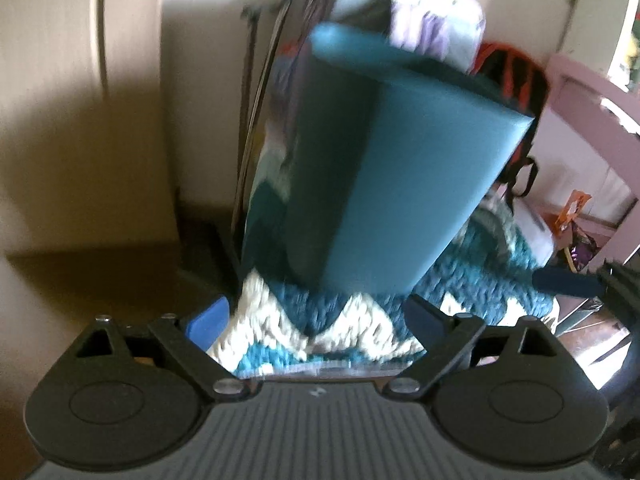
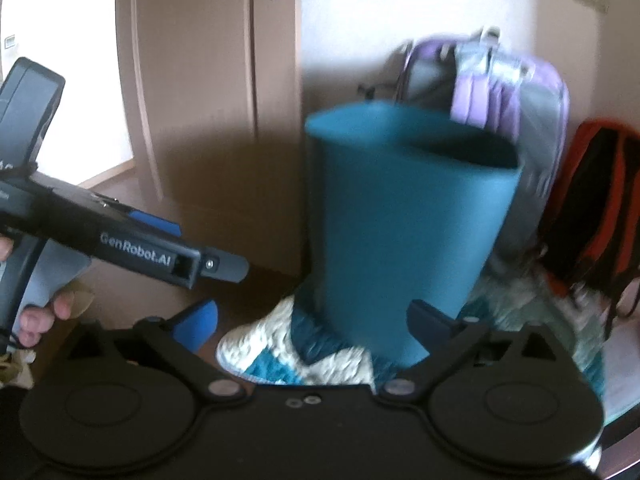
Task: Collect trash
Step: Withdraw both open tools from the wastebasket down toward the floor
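A tall teal waste bin (image 1: 384, 168) stands on a teal and white woven rug (image 1: 320, 320); it also shows in the right wrist view (image 2: 404, 220), open at the top. My left gripper (image 1: 316, 316) is open and empty, low in front of the bin. My right gripper (image 2: 316, 320) is open and empty, also close in front of the bin. The left gripper's body (image 2: 132, 244) shows at the left of the right wrist view, held by a hand. No trash item is clearly visible near the grippers.
A purple backpack (image 2: 500, 84) leans on the wall behind the bin. A black and orange backpack (image 2: 592, 200) stands to its right. A brown door (image 2: 208, 80) is at the left. Pink furniture (image 1: 580, 120) and small colourful packets (image 1: 576, 216) are at the right.
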